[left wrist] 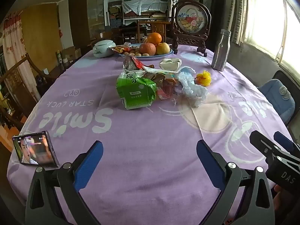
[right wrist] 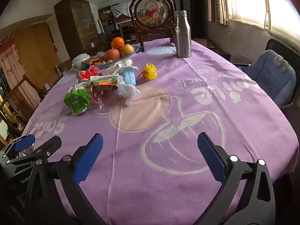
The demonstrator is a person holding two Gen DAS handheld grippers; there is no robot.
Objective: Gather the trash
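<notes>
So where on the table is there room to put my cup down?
The widest bare cloth lies between the two open grippers, left and right, and the trash pile. There is also room right of the pile, in front of the steel bottle. The far end is crowded: fruit plate, white pot, framed picture. A phone sits at the near left corner.

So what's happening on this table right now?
A person holds two grippers over a purple tablecloth, both open and empty. The left gripper and right gripper point toward a pile of trash in the middle: a green wrapper, red snack packets, crumpled clear plastic and a blue face mask. Nothing is picked up yet. A phone showing a video stands near the left gripper.
</notes>
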